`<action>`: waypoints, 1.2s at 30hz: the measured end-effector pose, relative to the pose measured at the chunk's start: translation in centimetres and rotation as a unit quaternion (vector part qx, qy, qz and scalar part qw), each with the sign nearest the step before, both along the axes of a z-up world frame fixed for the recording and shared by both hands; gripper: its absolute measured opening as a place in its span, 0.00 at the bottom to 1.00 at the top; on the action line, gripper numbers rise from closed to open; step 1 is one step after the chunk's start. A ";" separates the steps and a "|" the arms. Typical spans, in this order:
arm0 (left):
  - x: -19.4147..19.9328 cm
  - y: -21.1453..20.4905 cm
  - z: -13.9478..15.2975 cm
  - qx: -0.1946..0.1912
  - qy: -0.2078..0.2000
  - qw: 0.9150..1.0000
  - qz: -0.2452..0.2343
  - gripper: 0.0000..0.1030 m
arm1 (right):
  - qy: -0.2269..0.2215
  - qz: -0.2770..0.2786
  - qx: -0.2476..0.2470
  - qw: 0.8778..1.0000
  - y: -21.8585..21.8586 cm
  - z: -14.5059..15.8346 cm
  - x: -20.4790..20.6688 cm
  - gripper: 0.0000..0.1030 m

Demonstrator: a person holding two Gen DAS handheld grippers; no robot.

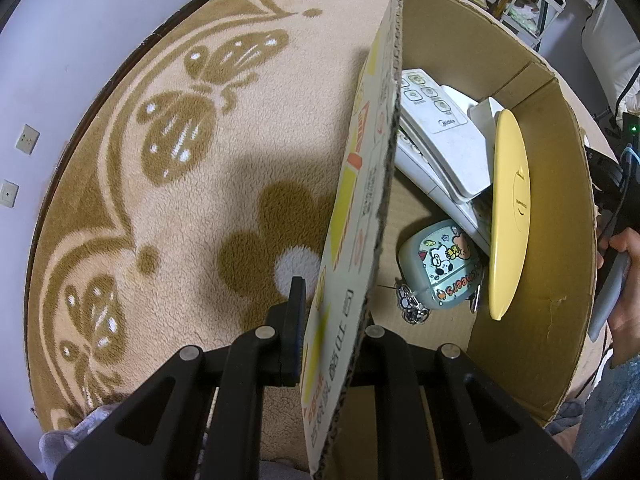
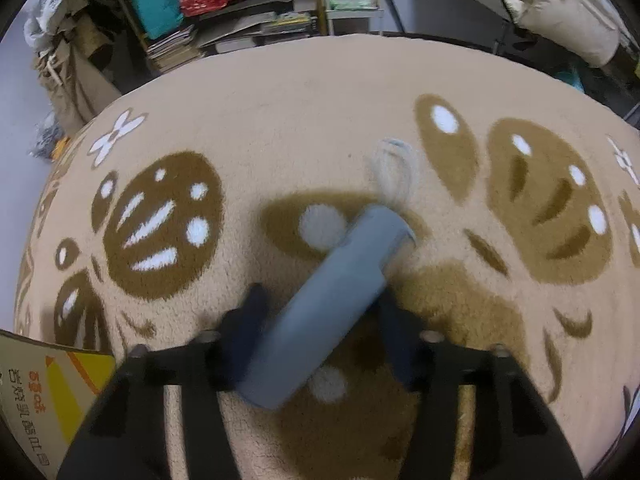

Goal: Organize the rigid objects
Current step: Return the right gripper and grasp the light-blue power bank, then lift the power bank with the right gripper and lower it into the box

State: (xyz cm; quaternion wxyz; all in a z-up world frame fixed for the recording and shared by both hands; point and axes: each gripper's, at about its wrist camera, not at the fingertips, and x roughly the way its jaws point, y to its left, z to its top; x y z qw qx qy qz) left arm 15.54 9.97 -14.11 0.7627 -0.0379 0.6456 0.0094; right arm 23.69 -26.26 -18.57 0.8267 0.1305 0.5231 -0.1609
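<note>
Carpet; cardboard box holds remotes, yellow disc.

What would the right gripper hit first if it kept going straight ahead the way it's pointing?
Probably the blanket. The right gripper is shut on a grey tube, which leads, so its far end would likely touch first. Depth is unclear in this blurred view.

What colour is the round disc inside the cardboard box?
Pale yellow disc; the left wrist view shows it best.
</note>
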 end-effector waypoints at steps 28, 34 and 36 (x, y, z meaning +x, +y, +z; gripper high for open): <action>0.0 0.2 0.0 -0.006 -0.001 1.000 0.006 0.12 | -0.104 0.150 0.091 0.979 4.3 8.4 -6.4 0.29; -0.1 0.2 0.0 -0.003 -0.001 1.000 0.005 0.13 | -0.134 0.207 0.109 0.963 7.5 11.5 -7.7 0.29; -0.1 0.2 0.0 -0.004 -0.001 1.000 0.006 0.13 | -0.137 0.224 0.117 0.958 8.7 12.0 -7.8 0.29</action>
